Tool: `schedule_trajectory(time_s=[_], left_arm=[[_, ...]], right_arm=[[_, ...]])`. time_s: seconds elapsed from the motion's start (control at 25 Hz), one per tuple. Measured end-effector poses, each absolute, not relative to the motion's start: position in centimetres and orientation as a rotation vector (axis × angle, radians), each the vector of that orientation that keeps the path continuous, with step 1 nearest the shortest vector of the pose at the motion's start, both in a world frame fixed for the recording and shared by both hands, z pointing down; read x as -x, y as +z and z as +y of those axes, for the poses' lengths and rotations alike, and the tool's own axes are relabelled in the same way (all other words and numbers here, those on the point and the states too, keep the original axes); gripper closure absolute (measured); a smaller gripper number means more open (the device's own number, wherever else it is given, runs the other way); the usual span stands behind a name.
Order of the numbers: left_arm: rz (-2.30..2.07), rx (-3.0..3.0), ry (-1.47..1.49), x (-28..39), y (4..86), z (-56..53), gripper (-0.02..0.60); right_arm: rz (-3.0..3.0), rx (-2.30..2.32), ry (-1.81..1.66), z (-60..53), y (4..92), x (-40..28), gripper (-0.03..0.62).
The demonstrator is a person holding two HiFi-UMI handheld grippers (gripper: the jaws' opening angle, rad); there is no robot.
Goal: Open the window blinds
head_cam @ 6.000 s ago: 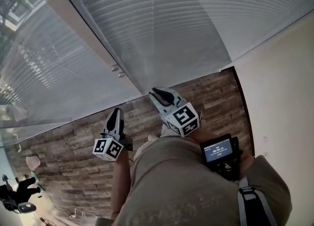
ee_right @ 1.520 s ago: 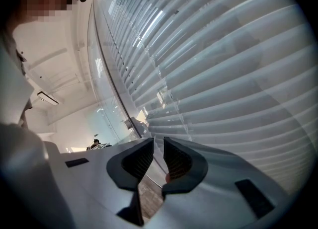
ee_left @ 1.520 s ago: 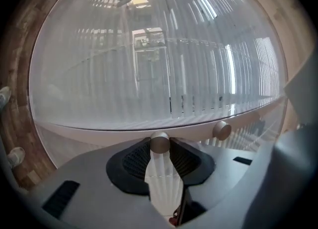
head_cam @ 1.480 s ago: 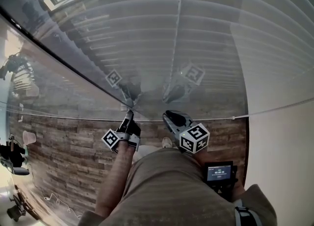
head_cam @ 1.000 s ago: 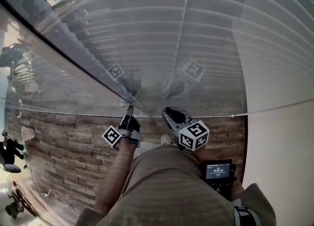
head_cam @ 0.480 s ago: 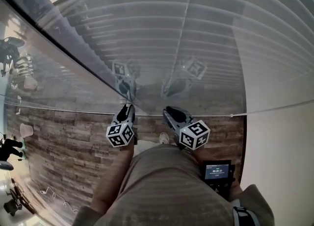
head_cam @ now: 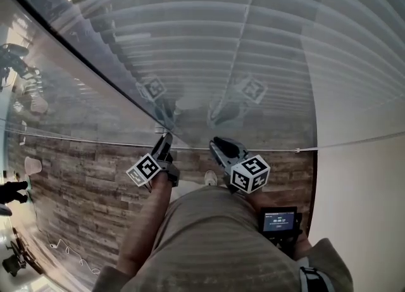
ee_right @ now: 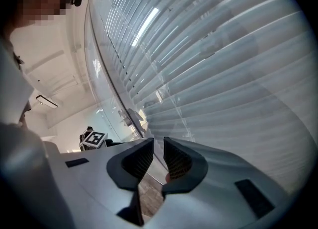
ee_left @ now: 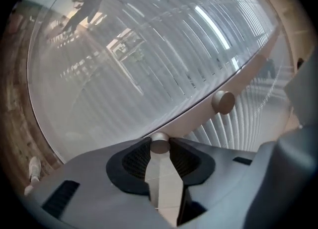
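White slatted blinds (head_cam: 253,44) hang shut behind the glass, also filling the right gripper view (ee_right: 223,74). A small round metal knob (ee_left: 159,143) sticks out of the beige frame bar (ee_left: 238,74), with a second knob (ee_left: 223,102) further along it. My left gripper (ee_left: 160,148) has just been closing and its pads press on the first knob; in the head view it (head_cam: 166,139) reaches to the foot of the dark mullion (head_cam: 95,63). My right gripper (head_cam: 218,142) hovers close to the glass, its jaws (ee_right: 158,156) narrowly apart with nothing between them.
Wood-plank floor (head_cam: 76,183) runs along the glass wall. A white wall (head_cam: 361,208) closes the right side. A small device with a lit screen (head_cam: 278,220) hangs at the person's waist. A shoe tip (head_cam: 211,178) shows between the grippers. Distant figures (head_cam: 12,189) stand far left.
The left gripper has rolled about its own axis on the knob, its marker cube turning to a new face and tilt. The right gripper has stayed where it was.
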State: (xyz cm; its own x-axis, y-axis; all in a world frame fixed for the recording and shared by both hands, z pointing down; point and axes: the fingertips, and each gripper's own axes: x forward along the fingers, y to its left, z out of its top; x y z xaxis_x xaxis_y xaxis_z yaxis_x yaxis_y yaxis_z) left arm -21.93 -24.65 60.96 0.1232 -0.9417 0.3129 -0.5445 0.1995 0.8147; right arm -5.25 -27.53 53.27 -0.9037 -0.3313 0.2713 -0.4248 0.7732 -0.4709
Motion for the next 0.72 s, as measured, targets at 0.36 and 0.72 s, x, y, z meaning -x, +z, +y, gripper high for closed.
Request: schedule_trajectory(time_s=[0.36, 0.72], left_arm=[[-1.380, -1.416, -0.731, 21.71, 61.26, -24.55, 0.446], [-1.194, -1.299, -0.928, 21.34, 61.26, -24.54, 0.446]], right_arm=[[-2.791, -0.573, 0.799, -27.07, 53.54, 5.58, 0.542], [-2.797, -0.566, 0.799, -26.89, 53.41, 5.56, 0.542]])
